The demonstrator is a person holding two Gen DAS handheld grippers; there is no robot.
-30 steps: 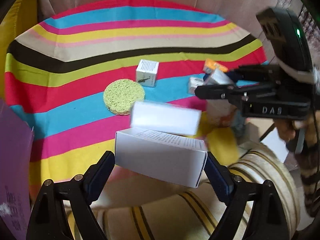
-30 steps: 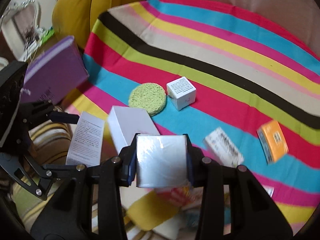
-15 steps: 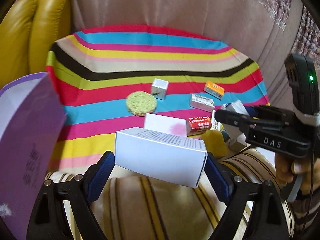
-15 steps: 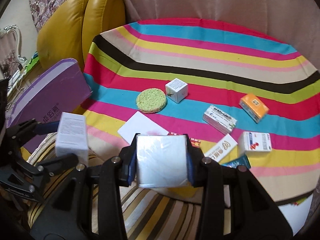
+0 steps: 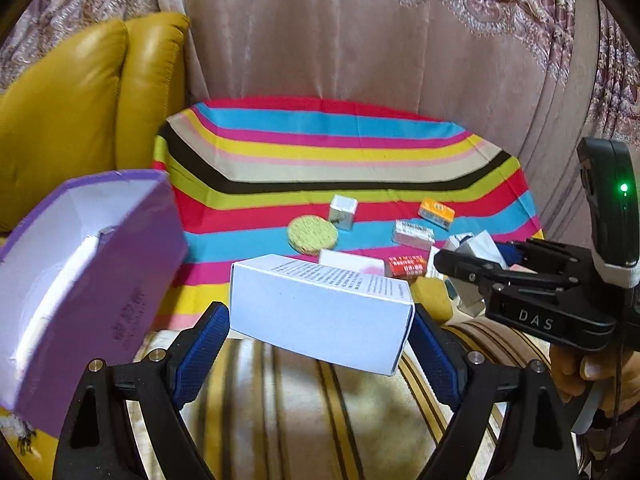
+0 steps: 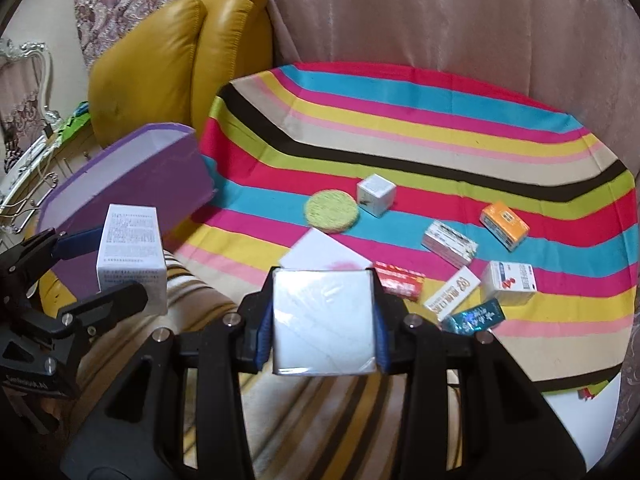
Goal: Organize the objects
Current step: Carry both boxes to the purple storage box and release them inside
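My left gripper point(image 5: 320, 320) is shut on a long white box with printed text point(image 5: 320, 304), held crosswise above a striped cushion. That same box point(image 6: 130, 256) appears at the left of the right wrist view. My right gripper point(image 6: 324, 324) is shut on a glossy white square box point(image 6: 324, 322); it also shows at the right of the left wrist view as a black gripper point(image 5: 472, 264). An open purple box point(image 5: 80, 280) with a white inside stands tilted at the left, beside the left gripper.
On the striped cloth point(image 6: 440, 128) lie a green round sponge point(image 6: 331, 213), a white cube box point(image 6: 376, 194), an orange box point(image 6: 504, 224), a flat white box point(image 6: 320, 250), a red packet point(image 6: 400, 285) and several more small boxes. A yellow leather chair point(image 6: 168, 64) stands behind the purple box.
Both grippers have pulled back and up from the cloth with their boxes. The purple box has come further into view at the left, its open inside now showing.
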